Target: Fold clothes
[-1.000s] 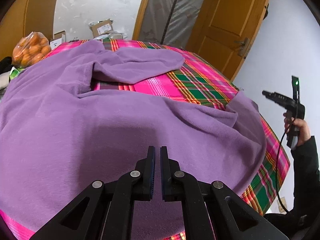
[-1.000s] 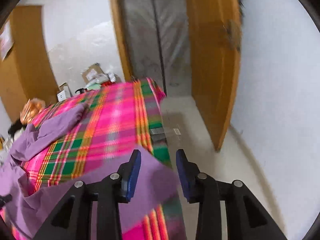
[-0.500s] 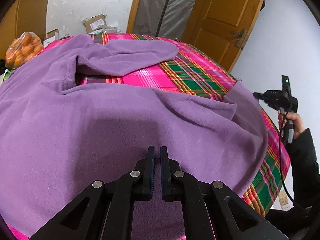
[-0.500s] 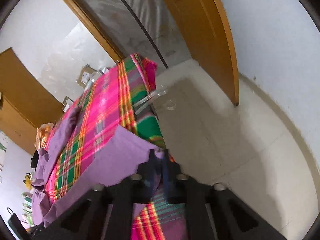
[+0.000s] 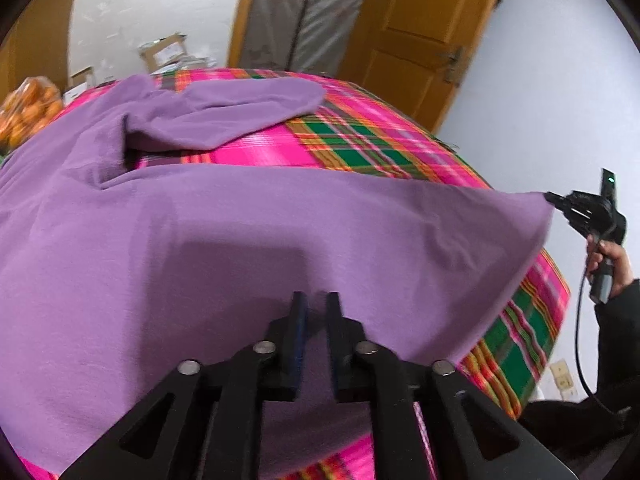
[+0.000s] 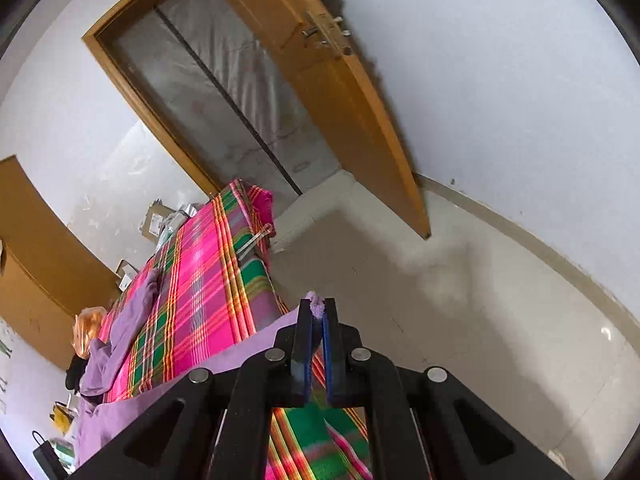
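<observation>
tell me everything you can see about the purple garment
The purple garment is a soft, fleece-like top spread across the plaid-covered table, one sleeve folded back near the far edge. Its right corner is lifted and pulled taut, pinched in the shut right gripper. The left gripper sits over its near hem, jaws slightly apart and just opening, fabric between them.

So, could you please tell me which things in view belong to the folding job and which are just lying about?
Part of the job:
- purple garment, spread on the plaid-covered table
- right gripper, shut on the garment's corner
- left gripper, slightly open over the garment

Lying about:
- bag of oranges
- cardboard boxes
</observation>
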